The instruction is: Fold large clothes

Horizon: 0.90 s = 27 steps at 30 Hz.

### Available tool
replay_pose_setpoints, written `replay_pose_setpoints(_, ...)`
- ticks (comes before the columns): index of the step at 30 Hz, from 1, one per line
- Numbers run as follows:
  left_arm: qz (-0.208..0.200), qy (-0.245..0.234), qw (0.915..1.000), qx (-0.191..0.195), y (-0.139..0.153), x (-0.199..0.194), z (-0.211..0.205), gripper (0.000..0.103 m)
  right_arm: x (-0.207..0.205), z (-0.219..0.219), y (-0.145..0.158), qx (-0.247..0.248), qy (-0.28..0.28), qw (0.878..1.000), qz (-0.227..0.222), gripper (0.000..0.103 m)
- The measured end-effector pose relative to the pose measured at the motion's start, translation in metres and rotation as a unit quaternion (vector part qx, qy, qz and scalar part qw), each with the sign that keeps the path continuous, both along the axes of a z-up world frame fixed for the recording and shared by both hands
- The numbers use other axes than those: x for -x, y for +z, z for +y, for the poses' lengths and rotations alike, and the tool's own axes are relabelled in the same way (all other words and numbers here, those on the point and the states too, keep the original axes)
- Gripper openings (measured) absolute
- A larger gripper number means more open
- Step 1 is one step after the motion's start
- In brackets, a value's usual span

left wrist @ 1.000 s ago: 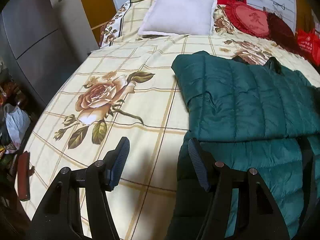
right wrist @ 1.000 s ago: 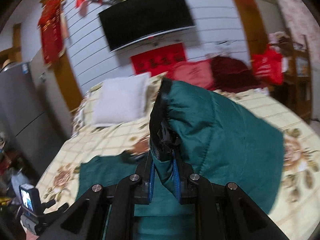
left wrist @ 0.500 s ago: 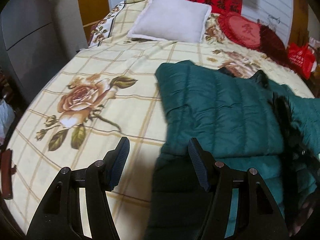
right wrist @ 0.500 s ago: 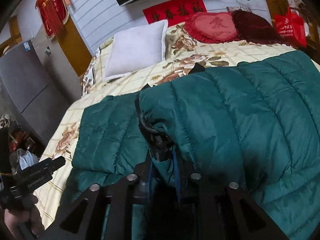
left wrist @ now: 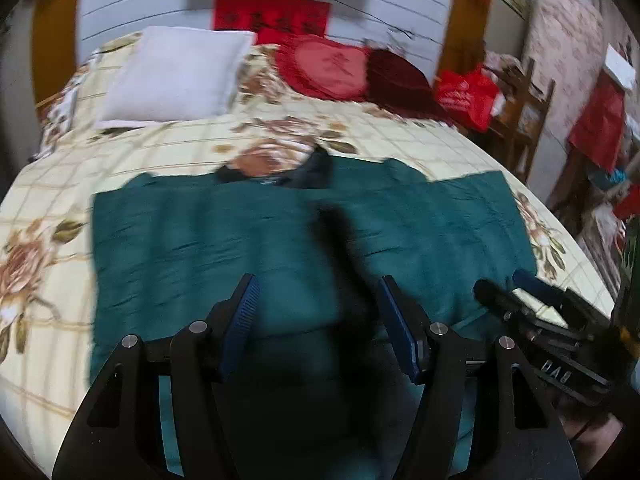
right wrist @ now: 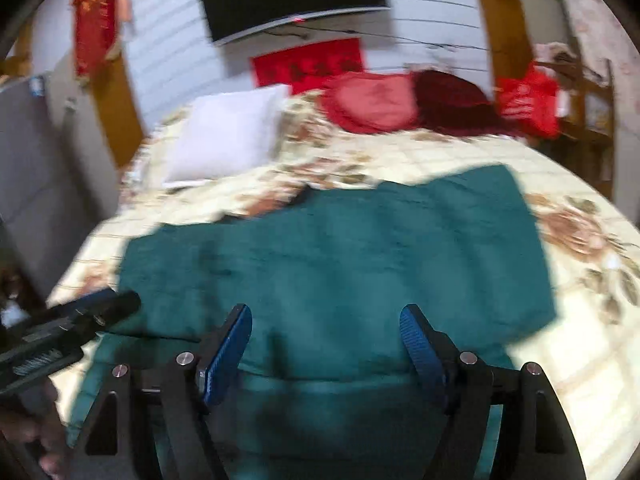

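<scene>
A dark green quilted jacket [left wrist: 256, 232] lies spread flat across the floral bed, its dark collar [left wrist: 312, 168] toward the pillows; it also shows in the right wrist view [right wrist: 360, 248]. My left gripper [left wrist: 318, 312] is open and empty, hovering over the jacket's near part. My right gripper [right wrist: 326, 340] is open and empty above the jacket's near edge. The right gripper shows at the right of the left wrist view [left wrist: 532, 320], and the left gripper at the left of the right wrist view [right wrist: 72, 324]. Both views are motion-blurred.
The bed [left wrist: 52, 184] has a cream rose-print sheet. A white pillow [left wrist: 176, 76], a red heart cushion [left wrist: 328, 68] and a dark red cushion [left wrist: 400, 80] lie at its head. A red bag [left wrist: 468, 96] and wooden chair [left wrist: 520, 120] stand right. A grey cabinet [right wrist: 36, 168] stands left.
My right gripper has let go of the jacket fold and opened; the folded-over part now lies flat. My left gripper has swung right, from beside the jacket to over it.
</scene>
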<state>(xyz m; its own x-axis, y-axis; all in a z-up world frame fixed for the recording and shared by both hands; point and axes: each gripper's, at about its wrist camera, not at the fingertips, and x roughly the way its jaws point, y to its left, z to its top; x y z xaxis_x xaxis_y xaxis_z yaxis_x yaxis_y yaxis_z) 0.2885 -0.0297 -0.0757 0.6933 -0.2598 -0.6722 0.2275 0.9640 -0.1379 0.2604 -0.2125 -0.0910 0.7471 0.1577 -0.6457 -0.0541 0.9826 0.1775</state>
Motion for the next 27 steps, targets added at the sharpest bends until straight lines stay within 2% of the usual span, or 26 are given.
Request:
replay_pose_setpoints(3, 0.024, -0.035, 0.9991, 0.000, -0.005, -0.014, -0.035, 0.061, 0.002, -0.032, -0.004, -0.028, -0.031, 0.999, 0.014, 0.074)
replay_pose_setpoints(7, 0.052, -0.012, 0.9985, -0.010, -0.018, -0.031, -0.057, 0.061, 0.008, -0.058, -0.002, -0.053, -0.037, 0.998, 0.020, 0.074)
replay_pose_setpoints(8, 0.060, -0.008, 0.9982, -0.001, -0.022, -0.036, -0.059, 0.061, 0.008, -0.061, -0.001, -0.054, -0.034, 0.998, 0.019, 0.074)
replay_pose_setpoints(10, 0.073, -0.010, 0.9958, 0.055, -0.027, -0.041, -0.056, 0.061, 0.010, -0.066, 0.003, -0.056, -0.030, 0.998, 0.013, 0.074)
replay_pose_setpoints(11, 0.076, -0.007, 0.9948, 0.067, -0.029, -0.041, -0.055, 0.058, 0.012, -0.069, 0.004, -0.060, -0.029, 0.998, 0.011, 0.074)
replay_pose_setpoints(12, 0.073, 0.007, 0.9955, 0.060, -0.029, -0.041, -0.055, 0.039, 0.012, -0.072, 0.005, -0.063, -0.028, 0.998, 0.011, 0.074)
replay_pose_setpoints(13, 0.072, 0.020, 0.9963, 0.042, -0.030, -0.040, -0.057, 0.028, 0.012, -0.076, 0.006, -0.069, -0.028, 0.997, 0.010, 0.074)
replay_pose_setpoints(14, 0.080, 0.020, 0.9956, 0.045, -0.032, -0.041, -0.058, 0.016, 0.013, -0.078, 0.005, -0.074, -0.029, 0.997, 0.010, 0.074)
replay_pose_setpoints(15, 0.082, 0.018, 0.9950, 0.053, -0.032, -0.039, -0.058, 0.014, 0.013, -0.082, 0.006, -0.079, -0.030, 0.996, 0.009, 0.074)
replay_pose_setpoints(20, 0.029, 0.000, 0.9961, 0.083, -0.002, -0.014, -0.052, 0.013, 0.019, -0.091, 0.007, -0.089, -0.044, 0.995, 0.007, 0.074)
replay_pose_setpoints(23, 0.003, -0.007, 0.9966, 0.082, 0.021, -0.004, -0.045, 0.013, 0.021, -0.099, 0.008, -0.087, -0.062, 0.994, 0.003, 0.074)
replay_pose_setpoints(27, -0.038, 0.018, 0.9967, 0.070, 0.051, -0.001, -0.017, 0.012, 0.026, -0.113, 0.009, -0.091, -0.099, 0.991, 0.000, 0.074)
